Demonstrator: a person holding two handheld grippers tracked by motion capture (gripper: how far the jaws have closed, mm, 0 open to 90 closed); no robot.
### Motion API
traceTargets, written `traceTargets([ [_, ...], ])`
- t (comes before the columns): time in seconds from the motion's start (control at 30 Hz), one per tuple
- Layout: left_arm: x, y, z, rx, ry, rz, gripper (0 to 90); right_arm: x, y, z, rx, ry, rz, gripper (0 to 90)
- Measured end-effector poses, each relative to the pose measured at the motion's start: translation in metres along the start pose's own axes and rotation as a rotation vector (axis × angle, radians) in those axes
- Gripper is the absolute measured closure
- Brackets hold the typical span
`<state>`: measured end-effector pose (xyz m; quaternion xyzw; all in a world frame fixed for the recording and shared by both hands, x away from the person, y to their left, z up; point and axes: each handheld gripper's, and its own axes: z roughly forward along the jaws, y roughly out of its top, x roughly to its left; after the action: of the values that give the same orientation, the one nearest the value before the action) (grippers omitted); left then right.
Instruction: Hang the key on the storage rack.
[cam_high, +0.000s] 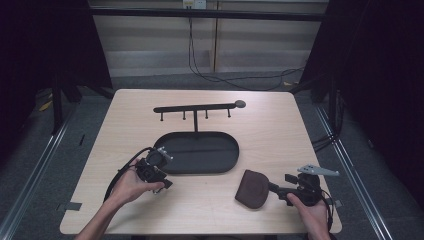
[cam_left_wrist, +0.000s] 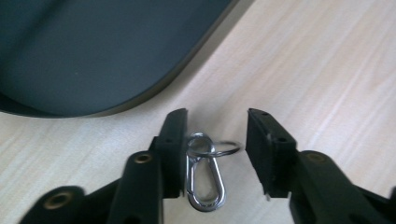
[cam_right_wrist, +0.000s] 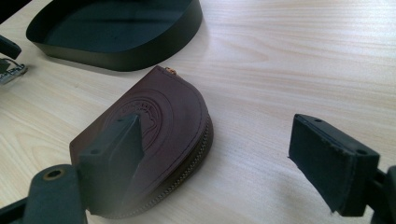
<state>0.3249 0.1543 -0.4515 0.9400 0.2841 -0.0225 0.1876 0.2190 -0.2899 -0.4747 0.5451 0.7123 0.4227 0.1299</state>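
I am holding my left gripper (cam_left_wrist: 215, 154) just in front of the tray (cam_left_wrist: 93, 56), jaws spread around a clip (cam_left_wrist: 204, 179) and its ring lying on the table (cam_left_wrist: 327, 60). I am holding my right gripper (cam_right_wrist: 219, 163) to the tray's right, jaws spread, one over the pouch (cam_right_wrist: 173, 116).

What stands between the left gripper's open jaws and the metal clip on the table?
Nothing visible does. The clip with its ring lies on the bare table between the open jaws of the left gripper, close against one jaw, beside the black tray.
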Motion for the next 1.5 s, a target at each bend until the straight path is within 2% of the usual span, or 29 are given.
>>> traceTargets([
  [0.17,-0.003,0.0,0.002,0.017,0.002,0.017,62.8,0.0,0.0,0.0,0.003,-0.002,0.002,17.3],
  [0.27,-0.002,-0.002,-0.001,0.014,0.002,-0.002,56.8,0.0,0.0,0.0,0.004,-0.001,0.005,17.3],
  [0.3,-0.001,-0.003,-0.002,0.021,0.012,0.004,57.5,0.0,0.0,0.0,0.004,-0.003,0.006,17.3],
  [0.43,0.002,-0.007,-0.006,0.02,0.028,-0.021,59.0,0.0,0.0,0.0,0.006,-0.001,0.007,17.3],
  [0.5,0.004,-0.009,-0.007,0.02,0.023,-0.032,61.7,0.0,0.0,0.001,0.008,-0.002,0.009,17.3],
  [0.53,0.004,-0.009,-0.005,0.038,0.021,-0.04,62.0,0.0,0.0,0.001,0.009,-0.003,0.008,17.3],
  [0.7,0.002,-0.009,0.002,0.061,0.007,-0.047,64.2,0.0,0.0,0.001,0.009,0.0,0.005,17.3],
  [0.73,0.002,-0.009,0.003,0.085,0.013,-0.037,65.8,0.0,0.0,0.001,0.01,-0.002,0.004,17.3],
  [0.83,0.001,-0.008,0.005,0.079,0.01,-0.063,71.1,0.0,0.0,0.002,0.011,-0.001,0.004,17.3],
  [0.9,0.001,-0.008,0.005,0.097,0.011,-0.041,75.3,0.0,0.0,0.002,0.012,0.001,0.004,17.3],
  [0.93,0.0,-0.008,0.006,0.103,0.008,-0.045,77.1,0.0,0.0,0.001,0.011,0.0,0.003,17.3],
  [1.07,-0.002,-0.007,0.005,0.105,-0.011,-0.02,82.6,0.0,0.0,0.002,0.015,-0.001,0.005,17.3],
  [1.1,-0.002,-0.007,0.005,0.105,-0.011,-0.02,86.3,0.0,0.0,0.002,0.016,0.0,0.004,17.3],
  [1.23,-0.005,-0.005,0.003,0.11,-0.022,0.001,87.5,0.0,0.0,0.002,0.017,-0.002,0.005,17.2],
  [1.27,-0.006,-0.005,0.002,0.115,-0.039,0.009,87.7,0.0,0.0,0.002,0.017,-0.004,0.005,17.2],
  [1.37,-0.008,-0.004,0.0,0.118,-0.051,-0.007,88.2,0.0,0.0,0.002,0.017,-0.006,0.008,17.1],
  [1.5,-0.009,-0.004,-0.004,0.125,-0.056,0.01,89.1,-0.001,0.0,0.002,0.018,-0.006,0.011,17.1],
])
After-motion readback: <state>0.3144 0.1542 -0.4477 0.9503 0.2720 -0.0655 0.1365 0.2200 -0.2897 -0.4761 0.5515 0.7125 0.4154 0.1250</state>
